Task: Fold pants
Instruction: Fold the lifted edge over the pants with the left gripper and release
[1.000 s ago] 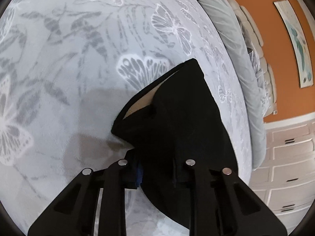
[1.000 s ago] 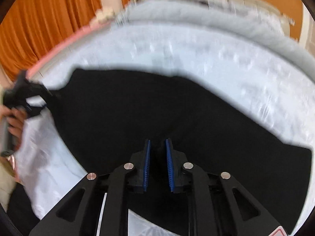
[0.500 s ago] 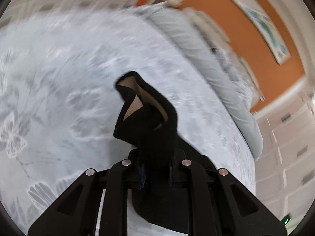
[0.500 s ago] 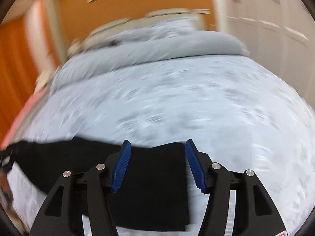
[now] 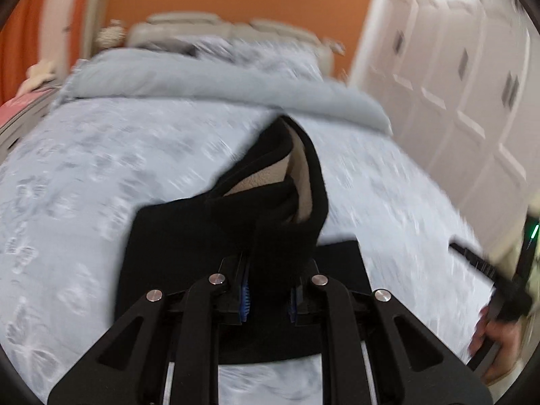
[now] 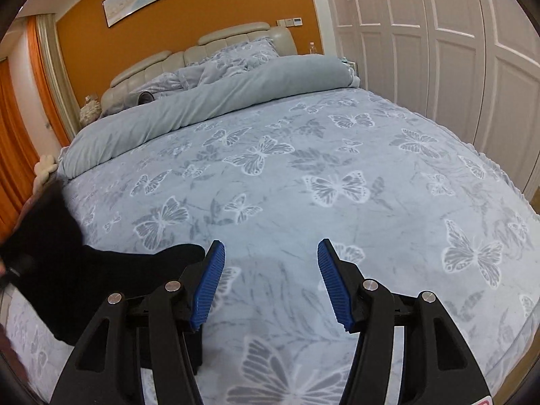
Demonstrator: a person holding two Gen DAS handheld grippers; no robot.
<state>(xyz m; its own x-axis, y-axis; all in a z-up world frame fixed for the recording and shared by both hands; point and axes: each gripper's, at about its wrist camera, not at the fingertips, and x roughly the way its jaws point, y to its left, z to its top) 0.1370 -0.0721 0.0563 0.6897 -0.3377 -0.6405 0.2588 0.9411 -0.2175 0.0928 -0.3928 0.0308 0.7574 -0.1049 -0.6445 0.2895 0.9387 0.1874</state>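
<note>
**Mid-fold: left is carrying the pants end, right is empty**

Going left to right; left gripper (image 5: pixel 268 298) is clamping a bunched end of the black pants (image 5: pixel 270 233), blue pads pressing on the cloth; the held end is standing up in front of the fingers, pale lining showing inside the opening; the rest of the pants is lying flat on the butterfly bedspread (image 5: pixel 84 175) below and to the left of the grip, a square black edge also showing to the right; left view is blurring, so the exact hem position is hard to tell; at its far right edge a hand (image 5: pixel 496 337) is gripping the other tool.

Right gripper (image 6: pixel 270 283) is standing with jaws apart, nothing between the pads, only bedspread under them; pants are lying off to its left, touching the outside of the left finger.

Risks from here, as I judge it:
- the grip is on a bunch, not a flat edge; layers could be slipping out or dropping unevenly, giving a crooked fold
- nothing is pinning the flat part; dragging the lifted end could be pulling the whole garment across the bedspread
- the plush bedspread could be snagging the cloth and wrinkling the lower layer
- releasing too high could be letting the end flop off line
</note>
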